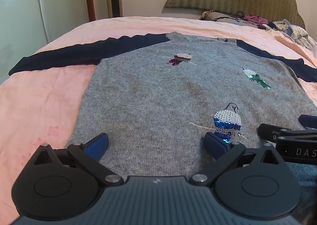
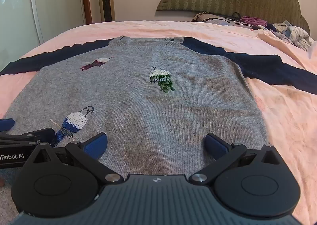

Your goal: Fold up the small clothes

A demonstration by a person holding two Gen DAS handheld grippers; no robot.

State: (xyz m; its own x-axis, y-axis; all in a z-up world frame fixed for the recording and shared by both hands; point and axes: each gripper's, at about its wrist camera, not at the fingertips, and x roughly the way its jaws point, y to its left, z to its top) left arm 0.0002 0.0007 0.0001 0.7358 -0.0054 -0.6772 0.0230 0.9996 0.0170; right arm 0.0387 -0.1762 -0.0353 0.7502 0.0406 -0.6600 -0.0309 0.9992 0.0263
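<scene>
Grey sweater (image 1: pixel 158 96) spread flat on pink bed (image 1: pixel 39 106), sleeves out. Left gripper (image 1: pixel 156 143) and right gripper (image 2: pixel 156 143) both released over hem. Risk: snagging sequin birds (image 1: pixel 227 121), or pinching sheet too.

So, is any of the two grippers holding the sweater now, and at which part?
Nothing is held. The left gripper and the right gripper both stand open over the lower part of the grey sweater, which lies flat on the bed.
</scene>
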